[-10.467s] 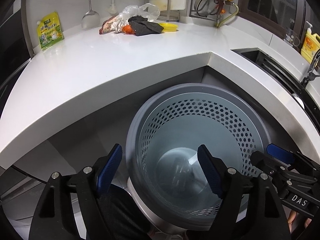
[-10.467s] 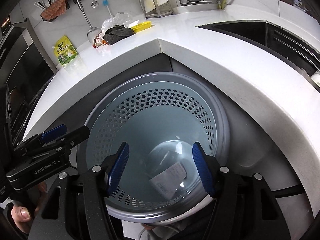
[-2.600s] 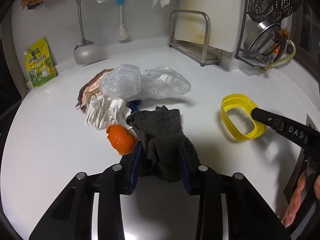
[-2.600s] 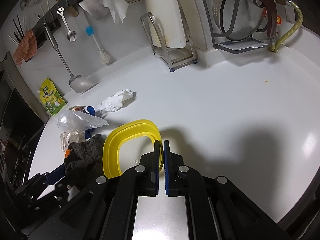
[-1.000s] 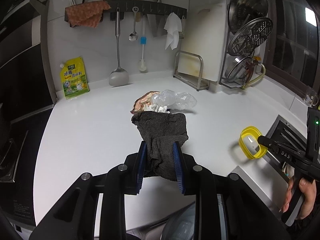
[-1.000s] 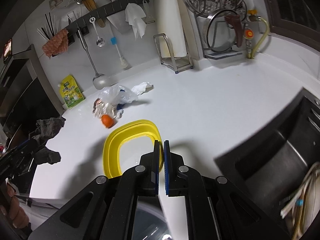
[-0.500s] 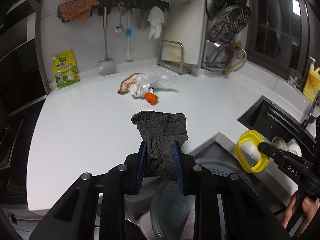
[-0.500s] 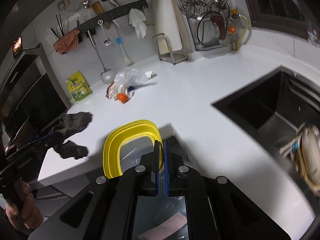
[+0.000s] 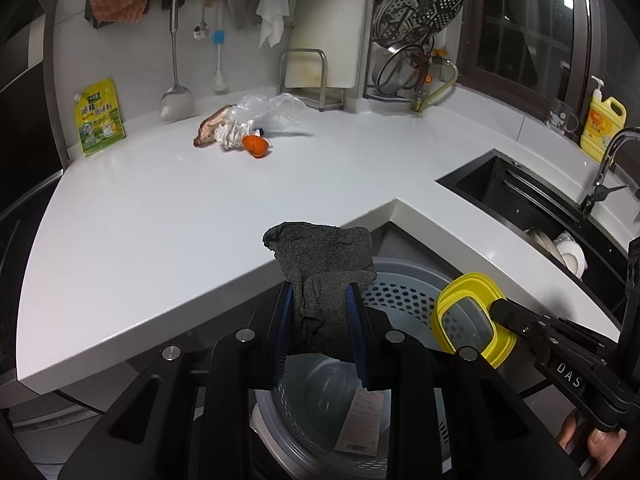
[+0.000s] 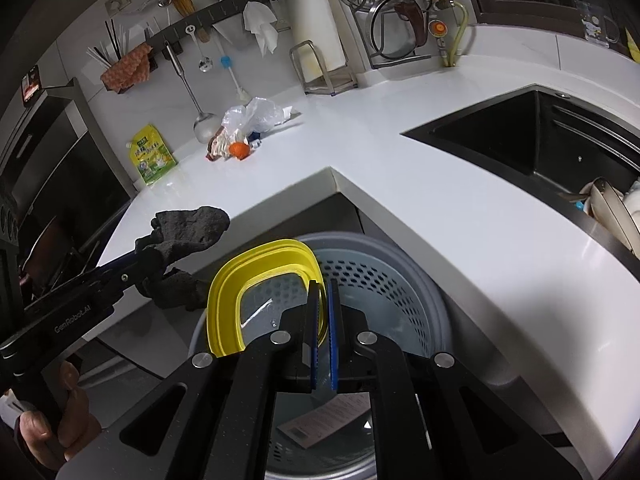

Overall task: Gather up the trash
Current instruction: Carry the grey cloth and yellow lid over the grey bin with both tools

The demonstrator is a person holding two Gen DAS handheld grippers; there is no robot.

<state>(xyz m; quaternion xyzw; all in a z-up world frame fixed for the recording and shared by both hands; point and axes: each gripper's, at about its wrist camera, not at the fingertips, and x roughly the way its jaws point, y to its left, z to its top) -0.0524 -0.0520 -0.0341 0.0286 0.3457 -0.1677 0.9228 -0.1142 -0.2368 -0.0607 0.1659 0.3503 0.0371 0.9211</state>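
Note:
My left gripper (image 9: 319, 322) is shut on a dark grey rag (image 9: 325, 270), which hangs above the near rim of the grey perforated bin (image 9: 394, 294) below the counter corner. My right gripper (image 10: 324, 312) is shut on the edge of a yellow-rimmed clear lid (image 10: 256, 288), held over the same bin (image 10: 384, 280). A paper receipt (image 9: 360, 424) lies at the bin's bottom. In the right wrist view the left gripper (image 10: 148, 264) with the rag (image 10: 188, 228) sits left of the lid. More trash stays on the counter: a clear plastic bag (image 9: 272, 110), crumpled paper and an orange peel (image 9: 256, 146).
The white L-shaped counter (image 9: 180, 216) wraps the bin. A black sink (image 9: 532, 208) with dishes lies at right, with a yellow soap bottle (image 9: 602, 124) behind it. A green pouch (image 9: 98, 116), hanging utensils and a pot rack (image 9: 416, 28) line the back wall.
Both grippers have drawn back from the counter and sunk toward the bin, which now fills the lower view. The rag and the yellow lid remain gripped.

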